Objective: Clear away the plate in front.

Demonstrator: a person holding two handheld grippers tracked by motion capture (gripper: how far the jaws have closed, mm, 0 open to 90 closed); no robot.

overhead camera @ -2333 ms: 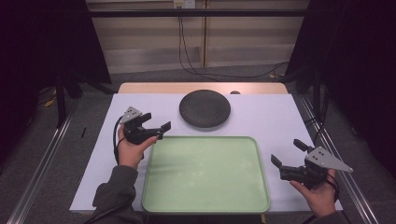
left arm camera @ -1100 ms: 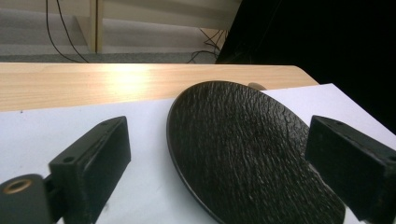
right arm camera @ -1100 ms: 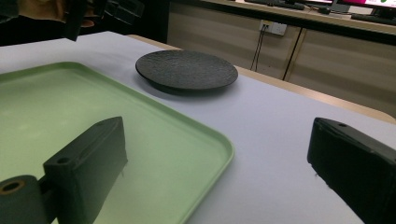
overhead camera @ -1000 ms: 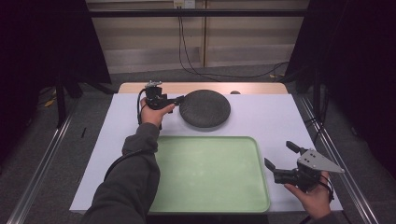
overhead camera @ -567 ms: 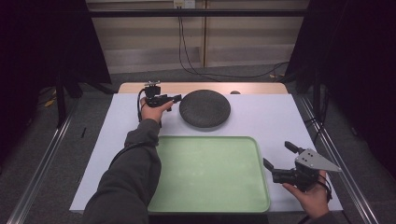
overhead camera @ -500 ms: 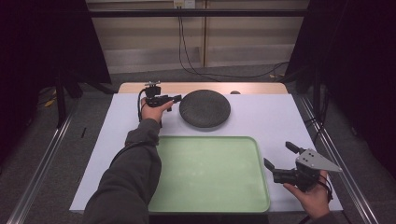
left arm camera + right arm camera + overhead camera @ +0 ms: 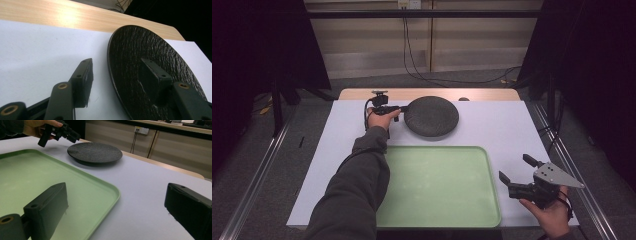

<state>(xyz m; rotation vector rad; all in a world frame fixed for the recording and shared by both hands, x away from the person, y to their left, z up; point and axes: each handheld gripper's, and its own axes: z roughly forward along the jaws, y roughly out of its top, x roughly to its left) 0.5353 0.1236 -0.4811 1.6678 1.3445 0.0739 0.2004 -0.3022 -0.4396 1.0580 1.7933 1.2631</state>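
My left gripper (image 7: 115,82), jaws just closing, straddles the rim of the round, pebble-textured black plate (image 7: 150,67) at the table's far edge, pads not yet pressing. My right gripper (image 7: 518,175) hangs open beside the smooth green tray (image 7: 437,185); the plate's underside is hidden.

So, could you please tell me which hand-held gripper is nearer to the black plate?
Left. The left hand-held gripper straddles the black plate's rim; the right hand-held gripper hovers beside the green tray.
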